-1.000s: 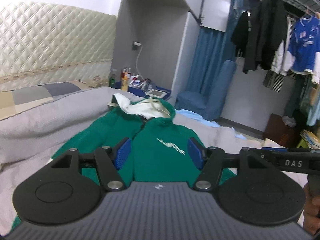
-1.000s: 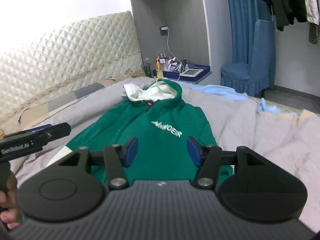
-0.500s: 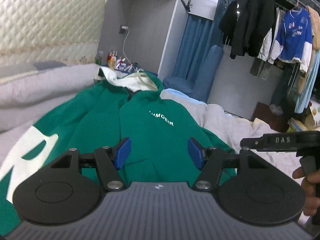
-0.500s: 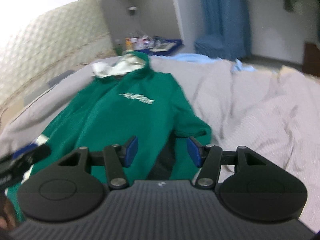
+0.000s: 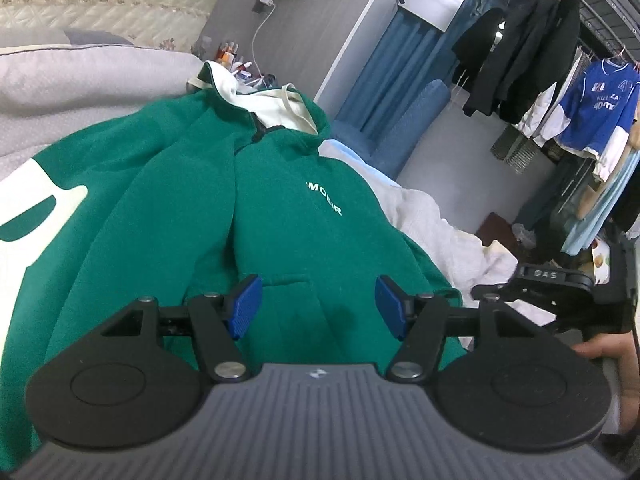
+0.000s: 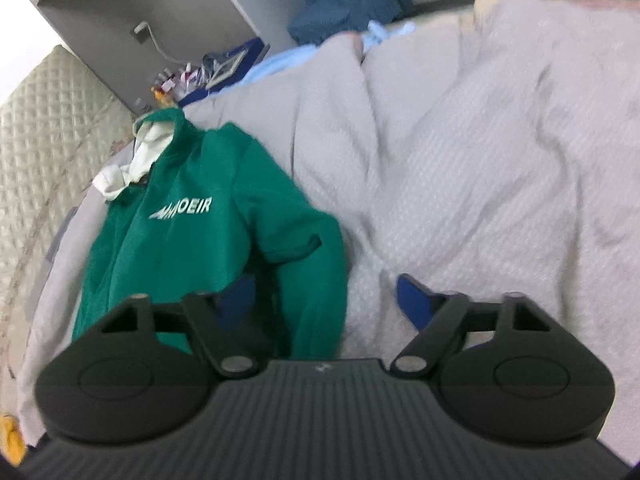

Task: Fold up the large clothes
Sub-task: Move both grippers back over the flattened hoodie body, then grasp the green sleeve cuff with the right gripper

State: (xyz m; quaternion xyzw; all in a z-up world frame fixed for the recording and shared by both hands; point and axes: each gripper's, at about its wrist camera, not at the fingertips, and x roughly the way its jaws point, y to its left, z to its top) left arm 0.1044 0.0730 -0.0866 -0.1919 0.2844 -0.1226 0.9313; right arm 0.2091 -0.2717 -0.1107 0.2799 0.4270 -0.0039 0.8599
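Bed: a grey quilted cover (image 6: 460, 152) spreads across the whole bed and carries the garment.
Hoodie: the green hoodie (image 5: 288, 216) lies face up on the bed, chest lettering showing, its cream-lined hood (image 5: 276, 108) toward the headboard; the sleeve (image 6: 316, 272) on the right side is bent down along the body with its cuff turned in.
Left tool: the left tool (image 5: 316, 306) hangs above the pouch pocket near the hem, its blue pads spread wide and grasping nothing.
Right tool: the right tool (image 6: 328, 304) sits over the right edge of the hoodie, one pad above the green sleeve and the other above bare cover, released and empty (this view is blurred, so whether a pad touches cloth is hard to say).
Step in hand: probably the approach before the first fold; nothing is gripped yet.
Next move: each tool likely needs to come down on an edge of the hoodie and clench a good pinch of the thick fleece, so a side or the hem can be carried over the body.
Change: a second ago both tools looked at the hoodie from farther back and centred; now the left is closer over the pocket and the right has swung out to the sleeve side.
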